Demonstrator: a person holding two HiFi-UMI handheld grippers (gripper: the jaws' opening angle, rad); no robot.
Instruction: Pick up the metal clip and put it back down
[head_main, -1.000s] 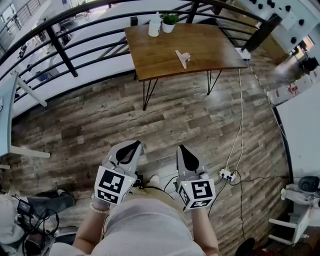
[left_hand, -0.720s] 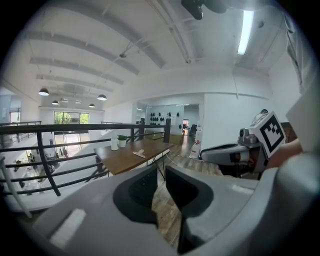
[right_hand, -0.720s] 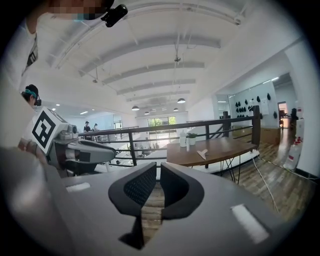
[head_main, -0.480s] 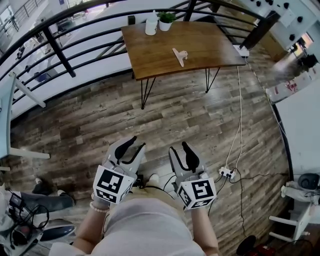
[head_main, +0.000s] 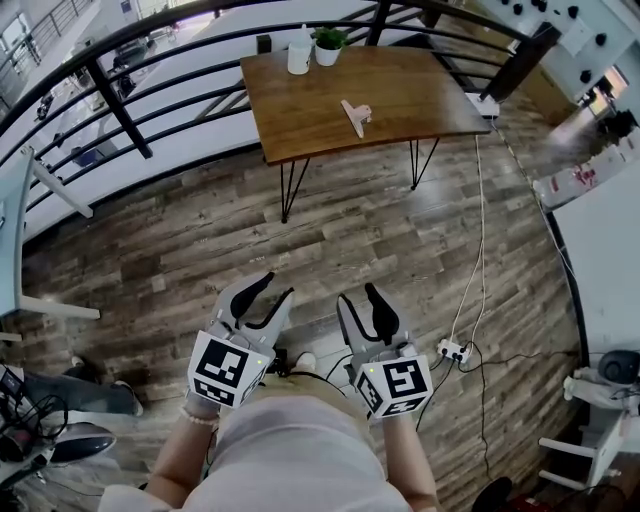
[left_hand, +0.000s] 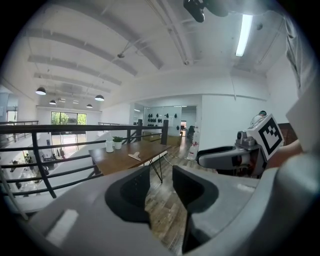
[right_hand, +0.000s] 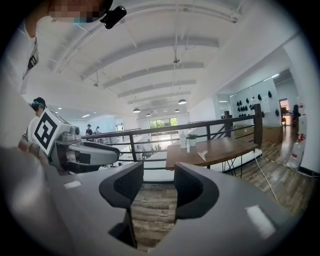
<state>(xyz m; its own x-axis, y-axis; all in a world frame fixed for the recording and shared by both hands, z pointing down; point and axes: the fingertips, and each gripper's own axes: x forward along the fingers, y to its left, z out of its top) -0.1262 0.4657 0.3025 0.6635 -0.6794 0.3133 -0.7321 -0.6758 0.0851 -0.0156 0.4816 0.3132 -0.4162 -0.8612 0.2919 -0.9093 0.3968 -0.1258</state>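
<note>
Floor (head_main: 380, 250): wood planks, showing through the gap of each gripper's jaws.
Surface (head_main: 400, 85): wooden top beside the railing (head_main: 120, 100), well apart from both grippers.
Left gripper (head_main: 272, 290) (left_hand: 161, 172): jaws apart, holding nothing.
Right gripper (head_main: 358, 296) (right_hand: 158, 172): jaws have just been opening and stand wide, with nothing between them.
Metal clip (head_main: 355, 115) (left_hand: 134, 156) (right_hand: 202, 155): lying near the middle of the surface.
Power strip (head_main: 455, 349): probably that, on the floor; only the head view shows it.

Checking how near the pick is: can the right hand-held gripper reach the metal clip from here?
Probably not yet. The right hand-held gripper, jaws just opening and empty, is by the person's body; open floor lies between it and the table holding the metal clip. Nothing blocks the way.
</note>
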